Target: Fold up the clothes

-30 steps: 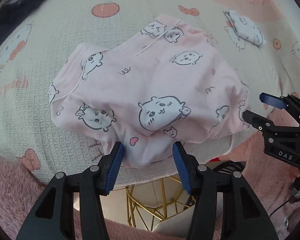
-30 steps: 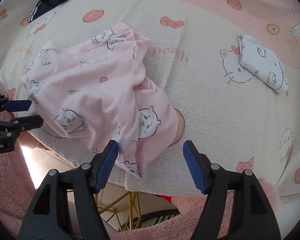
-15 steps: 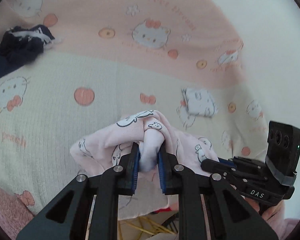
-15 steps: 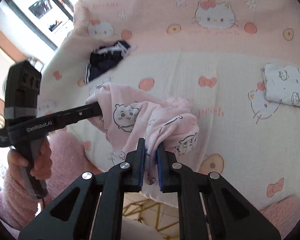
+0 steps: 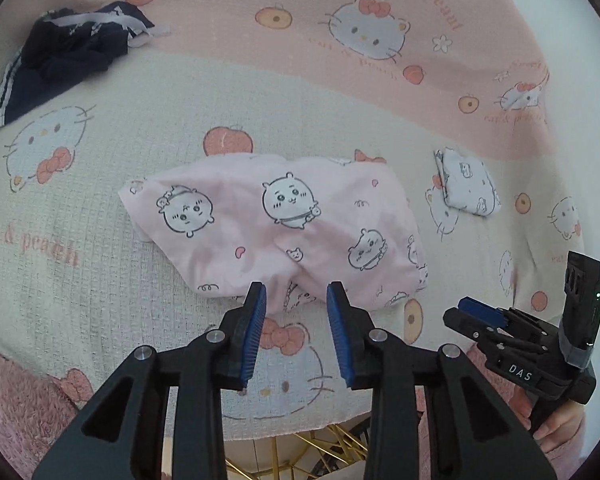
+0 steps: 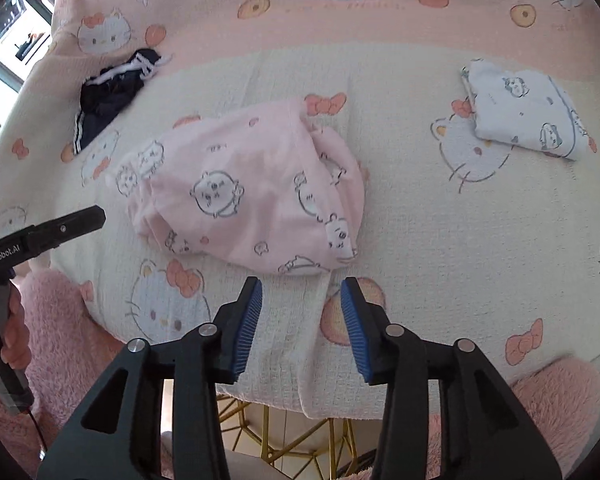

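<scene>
Left wrist view showed the pink garment (image 5: 276, 232) lying half-folded mid-blanket (image 5: 140, 152), your left gripper (image 5: 296, 296) and right gripper (image 6: 301, 294) both empty, jaws opening. Next, you probably needed another fold.

Home: cartoon-cat blanket (image 5: 148, 152), strewn clothes (image 5: 60, 56)

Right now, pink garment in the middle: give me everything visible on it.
The pink garment is a light pink, soft, thin-looking cloth printed with outlined cartoon animal faces, small hearts and squiggles. It lies folded over into a rumpled, roughly oblong bundle, with layered edges showing at its left end in the right wrist view. It rests on the cartoon-cat blanket, between the dark navy garment and the folded white garment. Neither gripper touches it: both sets of jaws are opening, empty, just short of its near edge.
</scene>
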Demonstrator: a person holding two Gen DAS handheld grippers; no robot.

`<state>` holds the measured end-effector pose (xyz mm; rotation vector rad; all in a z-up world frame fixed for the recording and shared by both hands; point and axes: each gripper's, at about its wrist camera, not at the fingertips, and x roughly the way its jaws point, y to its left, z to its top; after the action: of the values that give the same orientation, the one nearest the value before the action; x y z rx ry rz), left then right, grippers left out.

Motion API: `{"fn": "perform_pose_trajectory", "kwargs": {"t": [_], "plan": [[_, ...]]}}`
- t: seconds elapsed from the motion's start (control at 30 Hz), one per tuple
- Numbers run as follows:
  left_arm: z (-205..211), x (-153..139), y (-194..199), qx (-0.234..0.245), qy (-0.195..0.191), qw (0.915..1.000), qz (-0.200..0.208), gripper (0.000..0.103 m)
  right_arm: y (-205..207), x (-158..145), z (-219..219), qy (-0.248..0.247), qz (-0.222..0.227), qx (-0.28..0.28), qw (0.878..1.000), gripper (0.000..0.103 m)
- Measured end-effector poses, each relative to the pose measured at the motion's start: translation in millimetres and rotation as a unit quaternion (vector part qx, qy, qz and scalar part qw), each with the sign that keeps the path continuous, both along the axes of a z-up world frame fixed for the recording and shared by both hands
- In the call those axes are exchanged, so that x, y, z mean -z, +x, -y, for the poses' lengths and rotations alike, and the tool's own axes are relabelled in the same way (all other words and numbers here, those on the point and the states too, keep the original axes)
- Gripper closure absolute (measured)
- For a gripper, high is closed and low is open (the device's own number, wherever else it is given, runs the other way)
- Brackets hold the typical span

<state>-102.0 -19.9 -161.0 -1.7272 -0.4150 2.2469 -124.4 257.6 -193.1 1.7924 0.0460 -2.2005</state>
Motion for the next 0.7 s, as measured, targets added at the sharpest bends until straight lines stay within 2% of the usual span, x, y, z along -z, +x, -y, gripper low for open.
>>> {"fn": "perform_pose_trajectory", "kwargs": {"t": [0.03, 0.07, 0.17, 0.23, 0.3, 0.33, 0.37, 0.43, 0.5, 0.6, 0.7], "plan": [[-5, 10, 0, 0.012, -0.007, 0.9999, 0.010, 0.044, 1, 5, 2, 0.008, 0.004, -0.002, 1.000, 0.059], [-13, 21, 1, 0.026, -0.027, 0.9991, 0.022, 0.040, 2, 8, 3, 0.009, 0.007, -0.001, 1.000, 0.059], [-35, 52, -4, 0.054, -0.081, 0.9947, 0.033, 0.040, 3, 6, 4, 0.004, 0.001, 0.001, 1.000, 0.058], [-46, 70, -11, 0.058, -0.104, 0.9924, 0.029, 0.040, 4, 6, 4, 0.018, -0.004, -0.005, 1.000, 0.053], [-54, 79, -18, 0.053, -0.129, 0.9902, 0.013, 0.042, 6, 5, 0, 0.021, -0.005, -0.002, 1.000, 0.050], [-58, 76, -19, 0.058, -0.124, 0.9906, 0.004, 0.059, 6, 5, -2, 0.020, -0.005, 0.001, 1.000, 0.050], [-62, 71, -19, 0.064, -0.117, 0.9910, -0.004, 0.095, 7, 5, -5, 0.019, -0.003, 0.005, 1.000, 0.050], [-65, 48, -13, 0.067, -0.077, 0.9943, -0.032, 0.094, 11, 2, -5, 0.021, -0.009, -0.014, 1.000, 0.050], [-66, 16, -3, 0.076, -0.047, 0.9938, -0.066, 0.094, 17, -3, 0, 0.015, -0.016, -0.043, 0.999, 0.050], [-61, -35, 8, 0.082, -0.013, 0.9906, -0.109, 0.094, 25, -15, 13, -0.019, -0.022, -0.084, 0.996, 0.050], [-54, -86, 16, 0.080, 0.008, 0.9848, -0.154, 0.094, 27, -18, 22, -0.022, -0.026, -0.080, 0.996, 0.050]]}}
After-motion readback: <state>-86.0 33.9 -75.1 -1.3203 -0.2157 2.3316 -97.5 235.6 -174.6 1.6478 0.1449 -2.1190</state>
